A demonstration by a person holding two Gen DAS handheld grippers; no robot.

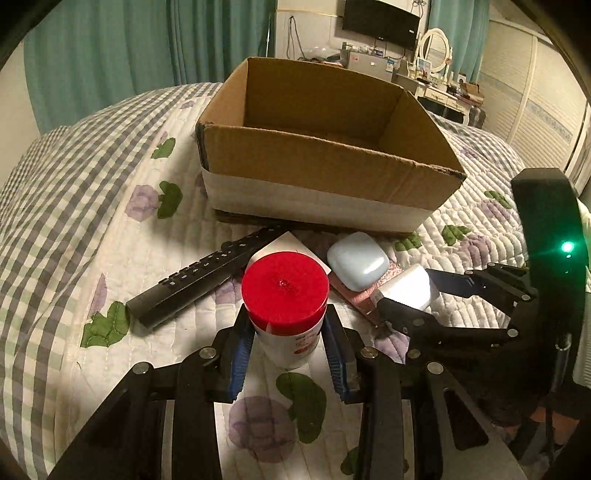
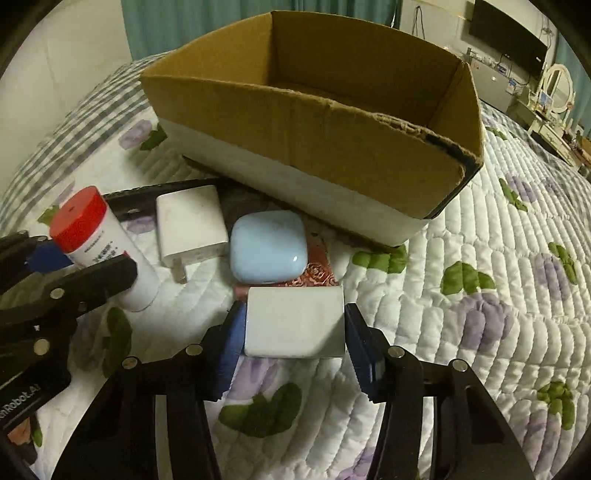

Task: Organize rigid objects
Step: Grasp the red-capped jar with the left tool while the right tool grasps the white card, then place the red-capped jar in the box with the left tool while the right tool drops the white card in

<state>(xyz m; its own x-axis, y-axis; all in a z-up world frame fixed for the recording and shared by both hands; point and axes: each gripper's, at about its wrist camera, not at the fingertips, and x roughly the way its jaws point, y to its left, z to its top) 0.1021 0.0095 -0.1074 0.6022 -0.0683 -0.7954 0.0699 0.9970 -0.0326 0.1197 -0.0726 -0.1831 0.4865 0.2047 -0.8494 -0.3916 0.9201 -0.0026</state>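
My left gripper (image 1: 288,332) is shut on a white bottle with a red cap (image 1: 285,291), also seen in the right wrist view (image 2: 92,240). My right gripper (image 2: 295,332) is shut on a white rectangular block (image 2: 294,325), seen between its fingers in the left wrist view (image 1: 410,288). A light blue case (image 2: 268,252) lies on a pink patterned card (image 2: 317,275). A white plug charger (image 2: 190,225) and a black remote (image 1: 207,275) lie nearby. An open cardboard box (image 1: 325,166) stands behind them on the bed.
The quilted floral bedspread (image 2: 480,332) stretches to the right and front. Teal curtains (image 1: 110,55), a wall TV (image 1: 380,22) and a dressing table with mirror (image 1: 437,48) are in the background.
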